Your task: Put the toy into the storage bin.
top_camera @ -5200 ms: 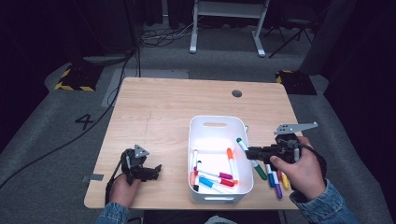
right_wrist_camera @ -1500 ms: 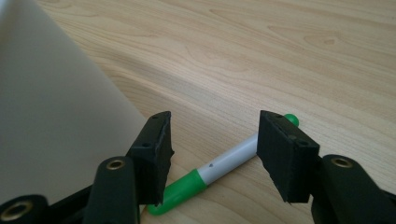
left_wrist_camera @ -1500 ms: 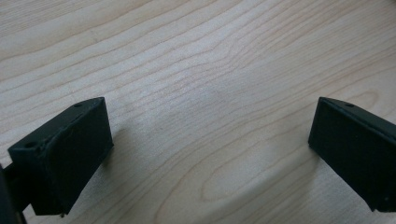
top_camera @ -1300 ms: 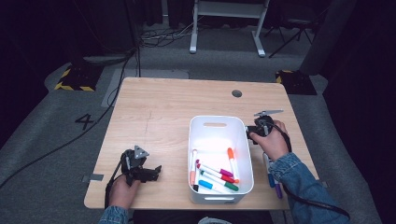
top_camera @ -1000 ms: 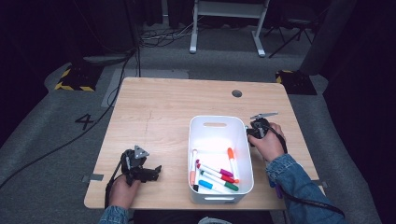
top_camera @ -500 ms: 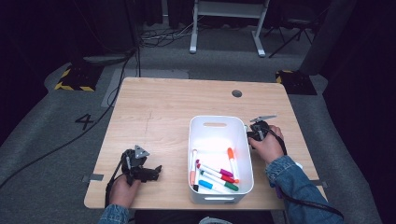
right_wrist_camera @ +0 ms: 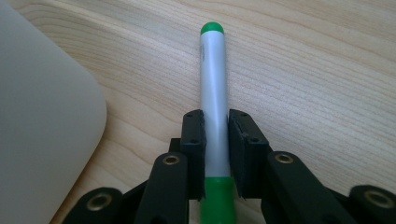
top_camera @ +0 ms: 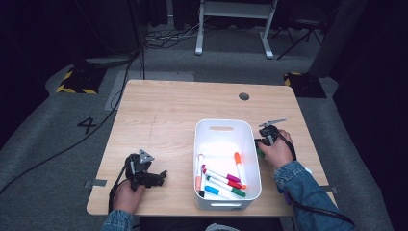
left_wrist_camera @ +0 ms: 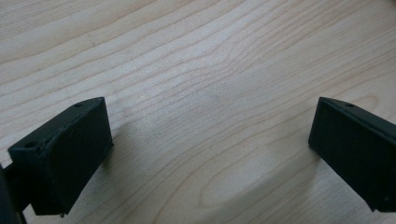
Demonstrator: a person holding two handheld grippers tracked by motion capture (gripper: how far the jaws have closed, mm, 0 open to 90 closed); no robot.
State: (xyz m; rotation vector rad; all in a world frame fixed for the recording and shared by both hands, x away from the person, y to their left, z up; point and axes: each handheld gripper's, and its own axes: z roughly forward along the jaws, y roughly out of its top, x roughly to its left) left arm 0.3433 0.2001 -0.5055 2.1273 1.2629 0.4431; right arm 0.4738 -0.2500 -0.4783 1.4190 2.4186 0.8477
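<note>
Green marker (right_wrist_camera: 214,121), cap end half-hidden between right tool (right_wrist_camera: 215,140) pads

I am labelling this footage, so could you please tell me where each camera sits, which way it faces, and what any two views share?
High view: fixed above the person's side, looking forward and down on the wooden table and white bin; both forearms and the left gripper show.
Left gripper view: rides the left gripper, facing bare tabletop between wide-apart jaws.
Right gripper view: rides the right gripper, looking along jaws that have just closed on the green marker, beside the bin's wall.
Shared: the high and right gripper views both show the bin and the table.
</note>
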